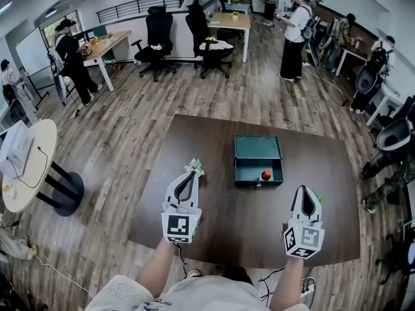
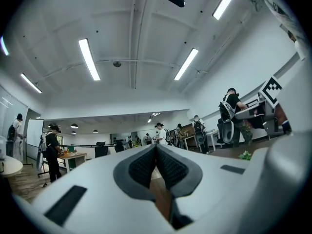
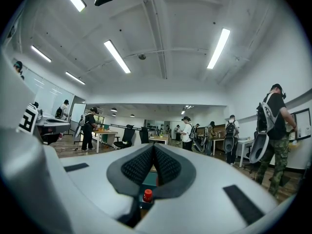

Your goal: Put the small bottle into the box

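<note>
Nearest, both forearms reach straight ahead over the bench [image 1: 194,135], short of the box [image 1: 249,171]. The left claw [image 1: 192,172], to the box's left, is pinched together on nothing. The right claw [image 1: 305,190], to its right, is likewise closed and empty. The small bottle [image 1: 266,175] already stands inside the box, so the best move is probably to keep both claws clear of it.

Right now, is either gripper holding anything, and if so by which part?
Nothing is held. The left gripper and the right gripper are both shut and empty; the small bottle sits inside the box.
</note>
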Action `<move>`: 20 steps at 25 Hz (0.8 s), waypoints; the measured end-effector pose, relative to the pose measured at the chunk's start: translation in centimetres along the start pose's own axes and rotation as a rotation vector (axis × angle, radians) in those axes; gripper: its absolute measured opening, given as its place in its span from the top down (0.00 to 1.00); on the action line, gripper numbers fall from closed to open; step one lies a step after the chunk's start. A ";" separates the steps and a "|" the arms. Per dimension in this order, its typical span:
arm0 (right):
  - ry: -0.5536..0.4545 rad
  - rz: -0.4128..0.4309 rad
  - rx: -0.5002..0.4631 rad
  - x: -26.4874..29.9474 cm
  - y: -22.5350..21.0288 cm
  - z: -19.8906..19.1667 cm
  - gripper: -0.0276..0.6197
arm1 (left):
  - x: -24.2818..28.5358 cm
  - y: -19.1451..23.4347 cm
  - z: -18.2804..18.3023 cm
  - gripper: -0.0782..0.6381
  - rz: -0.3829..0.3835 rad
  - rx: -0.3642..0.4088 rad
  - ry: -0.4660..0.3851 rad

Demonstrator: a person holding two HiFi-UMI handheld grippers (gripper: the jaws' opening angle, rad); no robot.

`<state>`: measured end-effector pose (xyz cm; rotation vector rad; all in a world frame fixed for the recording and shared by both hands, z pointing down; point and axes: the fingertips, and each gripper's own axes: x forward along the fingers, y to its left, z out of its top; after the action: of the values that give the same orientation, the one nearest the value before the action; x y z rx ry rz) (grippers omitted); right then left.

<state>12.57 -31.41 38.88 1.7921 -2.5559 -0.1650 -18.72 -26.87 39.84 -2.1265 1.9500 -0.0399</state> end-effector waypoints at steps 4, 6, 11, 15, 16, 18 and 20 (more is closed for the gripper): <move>0.006 0.000 -0.004 0.0 -0.2 -0.1 0.95 | 0.2 -0.3 0.0 0.89 -0.011 -0.002 0.000; 0.009 0.000 -0.004 0.0 -0.3 -0.2 0.96 | 0.3 -0.5 -0.1 0.89 -0.014 -0.004 0.001; 0.015 0.016 -0.003 0.1 0.2 -0.4 0.96 | 0.5 -0.7 -0.2 0.89 -0.021 -0.012 0.004; 0.016 0.037 -0.015 0.3 0.8 -0.5 0.96 | 0.6 -0.9 -0.2 0.89 -0.033 -0.013 -0.002; 0.017 0.038 -0.015 0.3 0.8 -0.6 0.96 | 0.7 -1.0 -0.2 0.89 -0.033 -0.014 -0.002; 0.021 0.038 -0.011 0.3 0.7 -0.7 0.96 | 0.7 -1.0 -0.3 0.89 -0.028 -0.015 0.003; 0.026 0.040 -0.011 0.3 0.7 -0.9 0.96 | 0.7 -1.0 -0.5 0.89 -0.025 -0.017 0.009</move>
<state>11.87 -31.52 39.82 1.7263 -2.5658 -0.1539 -17.78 -27.55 40.42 -2.1654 1.9355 -0.0378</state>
